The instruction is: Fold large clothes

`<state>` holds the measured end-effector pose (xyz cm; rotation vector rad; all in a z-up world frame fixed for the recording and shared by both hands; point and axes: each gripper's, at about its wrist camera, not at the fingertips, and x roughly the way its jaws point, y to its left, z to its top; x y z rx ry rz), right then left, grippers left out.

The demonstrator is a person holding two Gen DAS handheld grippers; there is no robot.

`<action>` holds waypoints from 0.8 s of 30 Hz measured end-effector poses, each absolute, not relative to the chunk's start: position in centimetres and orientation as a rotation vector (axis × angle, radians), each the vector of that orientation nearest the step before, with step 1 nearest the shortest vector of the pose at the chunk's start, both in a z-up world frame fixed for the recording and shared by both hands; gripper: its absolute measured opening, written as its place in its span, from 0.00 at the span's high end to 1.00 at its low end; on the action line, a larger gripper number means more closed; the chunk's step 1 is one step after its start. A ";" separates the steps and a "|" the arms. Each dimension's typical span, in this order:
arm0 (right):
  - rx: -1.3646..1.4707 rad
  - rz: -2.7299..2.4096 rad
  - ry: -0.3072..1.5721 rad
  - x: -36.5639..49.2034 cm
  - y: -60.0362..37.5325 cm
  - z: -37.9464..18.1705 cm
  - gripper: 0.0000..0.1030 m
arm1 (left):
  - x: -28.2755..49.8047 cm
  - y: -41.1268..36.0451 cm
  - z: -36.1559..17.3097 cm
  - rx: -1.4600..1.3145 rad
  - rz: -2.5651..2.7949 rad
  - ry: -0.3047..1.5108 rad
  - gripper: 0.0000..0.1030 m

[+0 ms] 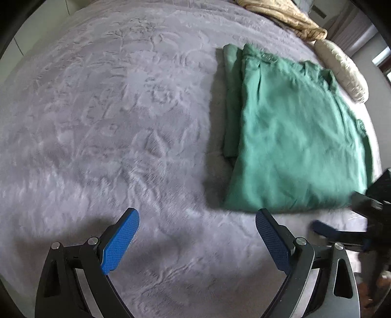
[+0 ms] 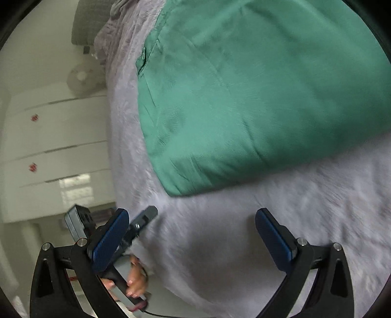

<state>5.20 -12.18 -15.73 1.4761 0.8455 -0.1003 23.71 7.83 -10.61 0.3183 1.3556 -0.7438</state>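
A green garment [image 1: 293, 137] lies folded into a rough rectangle on the grey plush bed cover [image 1: 110, 117], at the right of the left wrist view. My left gripper [image 1: 195, 234] is open and empty, hovering over bare cover just short of the garment's near edge. The right gripper shows at the right edge of that view [image 1: 342, 220], blurred. In the right wrist view the garment [image 2: 256, 93] fills the upper part. My right gripper [image 2: 193, 232] is open and empty over the cover [image 2: 244, 244] near the garment's corner. The left gripper and the hand holding it [image 2: 132, 244] show at lower left there.
A beige blanket [image 1: 288, 17] and a cream pillow [image 1: 342, 71] lie at the far right edge of the bed. A white cabinet [image 2: 53, 146] and a fan [image 2: 83, 78] stand beside the bed.
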 end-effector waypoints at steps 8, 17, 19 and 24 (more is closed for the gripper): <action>1.569 -0.103 0.641 7.3 -13.8 -17.7 0.00 | 24.1 4.9 -11.5 0.181 -0.840 1.420 0.06; 1.618 -0.091 0.633 7.0 -14.4 -18.9 0.82 | 26.3 2.5 -12.8 0.005 -0.879 1.508 0.06; 1.580 -0.035 0.591 7.2 -14.7 -17.4 0.85 | 27.0 1.3 -12.9 -0.027 -0.924 1.528 0.06; 1.490 0.039 0.550 7.2 -15.3 -14.0 0.86 | 28.2 -2.3 -14.0 -0.115 -1.048 1.606 0.06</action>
